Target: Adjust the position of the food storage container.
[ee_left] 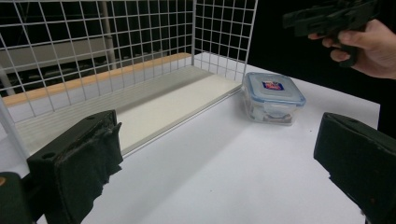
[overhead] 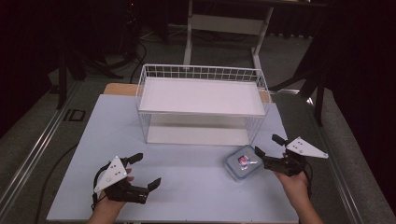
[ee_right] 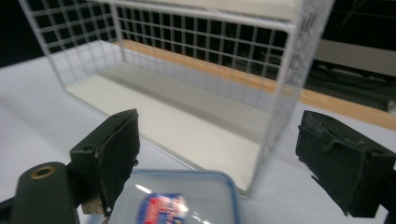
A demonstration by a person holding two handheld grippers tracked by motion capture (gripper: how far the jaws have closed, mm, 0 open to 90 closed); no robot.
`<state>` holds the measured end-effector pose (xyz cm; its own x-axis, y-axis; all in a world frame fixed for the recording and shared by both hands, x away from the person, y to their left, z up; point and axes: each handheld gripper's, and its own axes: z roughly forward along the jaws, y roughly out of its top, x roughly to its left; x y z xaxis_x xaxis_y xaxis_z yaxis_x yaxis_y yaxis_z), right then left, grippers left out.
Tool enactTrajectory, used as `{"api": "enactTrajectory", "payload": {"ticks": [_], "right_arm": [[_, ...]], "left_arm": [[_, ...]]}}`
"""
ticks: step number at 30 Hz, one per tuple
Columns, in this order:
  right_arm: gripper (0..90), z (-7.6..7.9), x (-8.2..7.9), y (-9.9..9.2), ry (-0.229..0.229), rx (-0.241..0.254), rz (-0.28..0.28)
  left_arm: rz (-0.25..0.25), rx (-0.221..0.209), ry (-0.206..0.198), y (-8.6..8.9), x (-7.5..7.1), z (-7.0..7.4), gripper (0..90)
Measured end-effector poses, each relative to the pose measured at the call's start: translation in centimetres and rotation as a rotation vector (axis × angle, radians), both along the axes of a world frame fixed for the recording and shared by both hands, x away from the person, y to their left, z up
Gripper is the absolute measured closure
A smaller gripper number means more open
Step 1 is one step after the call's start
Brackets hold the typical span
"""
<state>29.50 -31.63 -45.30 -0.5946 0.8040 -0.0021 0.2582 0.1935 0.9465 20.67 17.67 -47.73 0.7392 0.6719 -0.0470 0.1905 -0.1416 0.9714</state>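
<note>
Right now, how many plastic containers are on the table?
1: the container sits in front of the rack's right corner, just ahead of the right gripper. Nothing seems hidden.

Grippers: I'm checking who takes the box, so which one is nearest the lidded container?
The right gripper: its open jaws reach the container, while the left gripper sits far across the table.

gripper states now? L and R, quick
Left gripper: open, holding nothing, above the bare table.
Right gripper: open, holding nothing, right beside the lidded container.
</note>
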Motion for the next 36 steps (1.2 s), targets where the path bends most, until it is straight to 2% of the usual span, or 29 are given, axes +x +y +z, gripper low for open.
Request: {"api": "enactTrajectory", "payload": {"ticks": [2, 3, 8, 10, 12, 13, 14, 15, 17, 18, 20, 21, 22, 23, 25, 26, 27, 30, 32, 36], "right_arm": [[15.5, -0.4, 0.5, -0.3, 0.015, 0.008, -0.004], [18.9, -0.6, 0.6, -0.4, 0.02, 0.001, -0.003], [25.0, -1.6, 1.6, -0.8, 0.043, -0.051, -0.018], [33.6, -2.1, 1.9, -1.1, 0.061, -0.07, -0.022], [36.2, -2.7, 2.1, -1.3, 0.066, -0.11, -0.05], [40.9, -2.9, 2.2, -1.4, 0.072, -0.118, -0.057], [40.9, -2.9, 2.2, -1.4, 0.072, -0.118, -0.057], [45.0, -3.4, 2.2, -1.5, 0.082, -0.142, -0.074], [53.5, -3.9, 2.3, -1.8, 0.105, -0.154, -0.074], [61.6, -4.4, 2.5, -2.1, 0.126, -0.164, -0.071], [69.9, -4.9, 2.6, -2.3, 0.155, -0.164, -0.073], [69.9, -4.9, 2.6, -2.3, 0.155, -0.164, -0.073], [77.1, -5.4, 2.7, -2.5, 0.186, -0.167, -0.066], [82.4, -5.6, 2.7, -2.5, 0.197, -0.174, -0.066], [87.9, -6.2, 2.8, -2.4, 0.231, -0.193, -0.057], [87.9, -6.2, 2.8, -2.4, 0.231, -0.193, -0.057], [89.5, -6.6, 2.7, -2.3, 0.263, -0.212, -0.045], [89.8, -7.0, 2.4, -2.1, 0.285, -0.233, -0.035], [89.9, -7.1, 2.2, -2.3, 0.307, -0.227, -0.034], [90.0, -7.2, 1.8, -2.2, 0.322, -0.259, -0.006]], "left_arm": [[-0.002, 0.003, -0.001, 0.0, 0.0, 0.0, 1.6], [-0.002, 0.004, 0.0, 0.0, 0.0, 0.0, 1.6], [-0.002, 0.003, 0.003, 0.0, 0.1, -0.1, 1.5], [-0.003, 0.004, 0.003, -0.1, 0.1, -0.1, 1.6], [-0.003, 0.002, 0.004, -0.1, 0.1, -0.1, 1.6], [-0.003, 0.002, 0.004, -0.1, 0.1, -0.1, 1.6], [-0.003, 0.002, 0.003, -0.1, 0.1, -0.1, 1.6], [-0.005, 0.001, 0.004, -0.1, 0.1, -0.1, 1.6], [-0.005, 0.003, 0.005, -0.1, 0.2, -0.2, 1.5], [-0.007, 0.004, 0.005, -0.1, 0.2, -0.2, 1.6], [-0.008, 0.003, 0.008, -0.1, 0.2, -0.2, 1.6], [-0.009, 0.005, 0.008, -0.1, 0.2, -0.2, 1.6], [-0.01, 0.005, 0.007, -0.1, 0.2, -0.2, 1.6], [-0.01, 0.005, 0.007, -0.1, 0.2, -0.2, 1.6], [-0.01, 0.006, 0.009, -0.1, 0.3, -0.2, 1.6], [-0.01, 0.006, 0.009, -0.1, 0.3, -0.2, 1.6], [-0.01, 0.005, 0.012, -0.2, 0.3, -0.2, 1.6], [-0.012, 0.005, 0.011, -0.2, 0.3, -0.2, 1.5], [-0.011, 0.005, 0.011, -0.2, 0.3, -0.2, 1.6], [-0.01, 0.003, 0.012, -0.2, 0.3, -0.2, 1.6]]}}
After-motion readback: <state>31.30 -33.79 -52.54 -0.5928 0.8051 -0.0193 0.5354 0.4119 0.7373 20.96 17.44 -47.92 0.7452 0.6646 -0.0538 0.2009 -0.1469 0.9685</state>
